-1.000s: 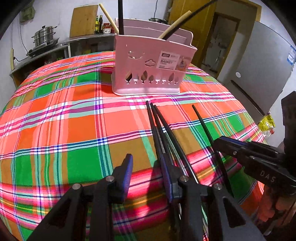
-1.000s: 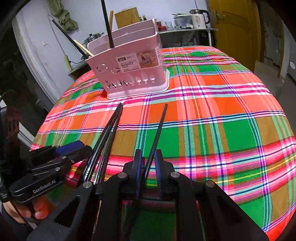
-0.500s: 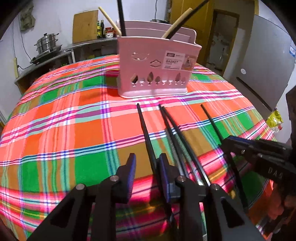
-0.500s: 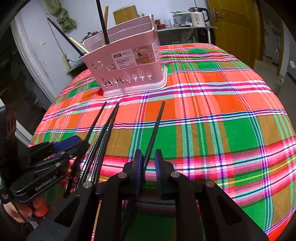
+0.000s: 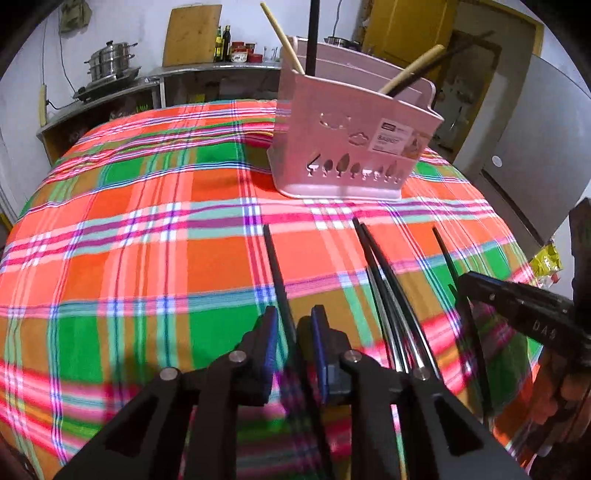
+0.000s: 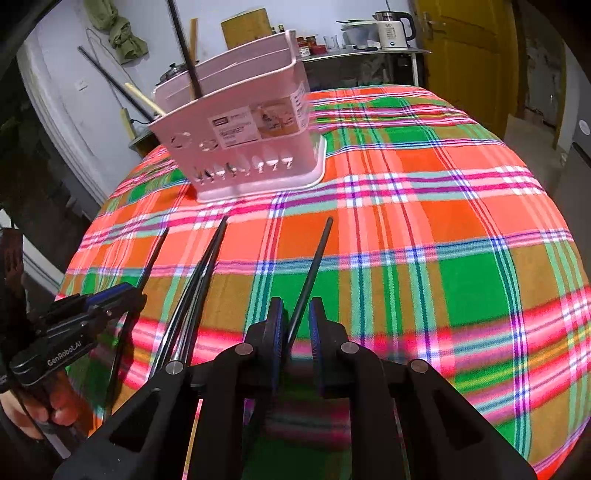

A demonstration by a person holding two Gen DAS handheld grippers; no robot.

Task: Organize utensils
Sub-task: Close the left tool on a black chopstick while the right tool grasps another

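Note:
A pink utensil basket (image 5: 351, 147) stands on the plaid tablecloth and shows in the right wrist view too (image 6: 240, 136); it holds black and wooden sticks. My left gripper (image 5: 291, 325) is shut on one black chopstick (image 5: 275, 266) that points toward the basket. My right gripper (image 6: 297, 319) is shut on another black chopstick (image 6: 314, 262). Loose black chopsticks (image 5: 384, 273) lie on the cloth between the two grippers, seen also in the right wrist view (image 6: 199, 280). Each gripper appears in the other's view: the right one (image 5: 517, 306), the left one (image 6: 85, 314).
The round table's plaid cloth (image 5: 147, 229) drops off at the near edge. Behind are a counter with steel pots (image 5: 110, 70), a kettle (image 6: 391, 24), a yellow door (image 6: 469, 55) and a grey fridge (image 5: 535, 147).
My left gripper closed from open onto one chopstick and drew it left, away from the loose bundle. Both grippers lifted a little and moved closer to the basket.

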